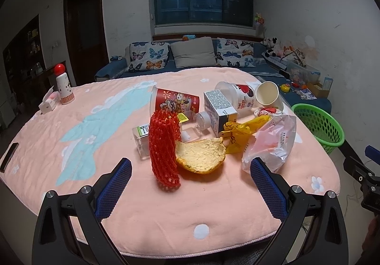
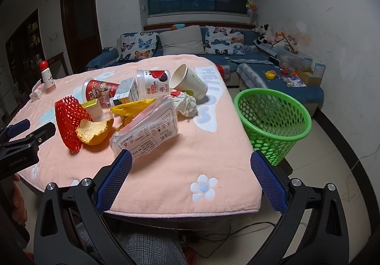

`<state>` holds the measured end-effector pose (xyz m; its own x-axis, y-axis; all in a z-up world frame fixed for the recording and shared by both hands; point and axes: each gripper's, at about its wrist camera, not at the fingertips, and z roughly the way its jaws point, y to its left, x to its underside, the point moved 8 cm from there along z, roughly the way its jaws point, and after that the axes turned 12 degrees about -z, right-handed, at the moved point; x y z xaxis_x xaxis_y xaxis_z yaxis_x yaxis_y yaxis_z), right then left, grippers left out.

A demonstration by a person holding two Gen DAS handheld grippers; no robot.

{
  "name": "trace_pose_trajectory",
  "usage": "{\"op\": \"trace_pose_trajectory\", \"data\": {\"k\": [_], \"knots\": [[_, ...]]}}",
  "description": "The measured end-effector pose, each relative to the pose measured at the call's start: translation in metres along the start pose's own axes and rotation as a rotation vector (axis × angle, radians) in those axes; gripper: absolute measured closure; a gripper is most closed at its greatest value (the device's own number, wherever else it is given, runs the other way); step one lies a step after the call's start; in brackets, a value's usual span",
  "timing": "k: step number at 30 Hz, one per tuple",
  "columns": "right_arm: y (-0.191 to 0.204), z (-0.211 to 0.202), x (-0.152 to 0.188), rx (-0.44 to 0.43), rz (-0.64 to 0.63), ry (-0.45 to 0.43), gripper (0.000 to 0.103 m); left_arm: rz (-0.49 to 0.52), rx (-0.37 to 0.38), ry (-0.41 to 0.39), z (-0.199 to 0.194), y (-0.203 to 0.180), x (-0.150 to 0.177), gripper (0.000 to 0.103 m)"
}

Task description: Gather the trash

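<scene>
A pile of trash lies on the pink table cover point(image 1: 166, 212): a red foam fruit net point(image 1: 163, 151), an orange peel point(image 1: 201, 155), a clear plastic bag point(image 1: 273, 144), a yellow wrapper point(image 1: 239, 132), a red cup point(image 1: 175, 102), a carton point(image 1: 219, 108), a yogurt cup point(image 1: 237, 96) and a paper cup point(image 1: 268, 95). My left gripper point(image 1: 190, 184) is open and empty, just short of the net and peel. My right gripper point(image 2: 191, 177) is open and empty, near the clear bag point(image 2: 147, 129). A green basket point(image 2: 273, 120) stands on the floor to the table's right.
A white bottle with a red cap point(image 1: 63, 84) and a small box point(image 1: 48, 103) stand at the table's far left. A phone point(image 1: 9, 157) lies at the left edge. A blue sofa point(image 1: 190, 60) is behind the table. Cables lie on the floor.
</scene>
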<state>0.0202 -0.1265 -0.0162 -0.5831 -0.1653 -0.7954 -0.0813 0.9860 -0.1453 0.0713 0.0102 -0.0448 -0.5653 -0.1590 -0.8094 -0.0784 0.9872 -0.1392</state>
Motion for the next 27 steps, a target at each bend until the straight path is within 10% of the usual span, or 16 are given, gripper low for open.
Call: {"op": "trace_pose_trajectory", "data": {"k": [27], "knots": [[0.0026,0.0033,-0.0005,-0.001,-0.002,0.003,0.004,-0.001,-0.008,0.002,0.0002,0.0034,0.0011,0.006]]}}
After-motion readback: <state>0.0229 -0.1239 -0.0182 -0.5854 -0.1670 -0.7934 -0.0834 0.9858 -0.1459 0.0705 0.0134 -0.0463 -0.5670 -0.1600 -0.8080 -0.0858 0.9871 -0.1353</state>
